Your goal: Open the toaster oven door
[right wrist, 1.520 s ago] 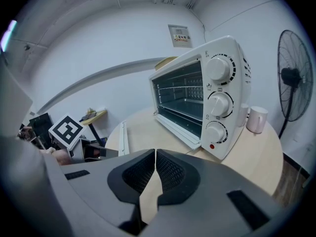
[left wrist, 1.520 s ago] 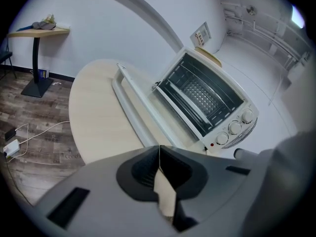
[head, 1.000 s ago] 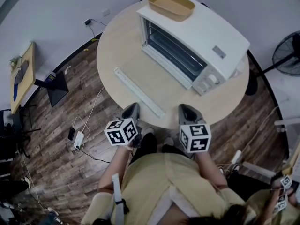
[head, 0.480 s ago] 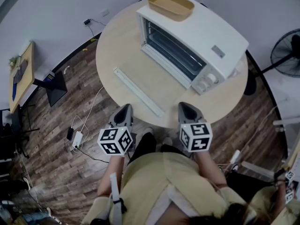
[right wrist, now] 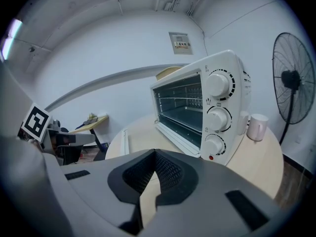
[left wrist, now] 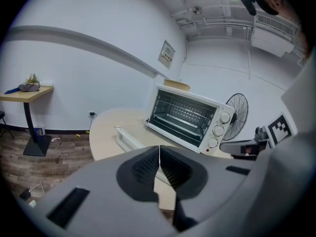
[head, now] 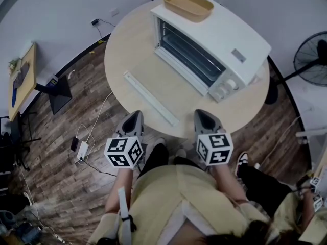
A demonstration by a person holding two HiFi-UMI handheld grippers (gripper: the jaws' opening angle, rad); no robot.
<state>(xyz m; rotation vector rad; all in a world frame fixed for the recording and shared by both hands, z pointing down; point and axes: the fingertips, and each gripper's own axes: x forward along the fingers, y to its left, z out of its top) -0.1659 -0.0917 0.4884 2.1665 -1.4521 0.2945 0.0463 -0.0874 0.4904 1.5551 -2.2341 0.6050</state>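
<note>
The white toaster oven [head: 214,42] stands at the far side of the round table [head: 127,45]; its glass front with racks behind [left wrist: 180,117] faces me, and its three knobs [right wrist: 217,117] are on the right. A long white bar [head: 150,97] lies on the table parallel to that front. I cannot tell whether a glass door joins the two. My left gripper [head: 134,115] hangs shut and empty at the near table edge, its jaws meeting [left wrist: 159,154]. My right gripper [head: 203,114] is beside it, also shut on nothing [right wrist: 155,157]. Neither touches the oven.
A yellow tray [head: 187,5] rests on the oven's top. A white mug [right wrist: 256,126] stands right of the oven and a floor fan [head: 312,55] beyond the table. Cables and a power strip [head: 82,149] lie on the floor at left. Another person's legs [head: 265,182] are at lower right.
My left gripper has shifted a little left and its marker cube has rolled. The right gripper has stayed put. A person's leg and shoe have come into view at lower right.
</note>
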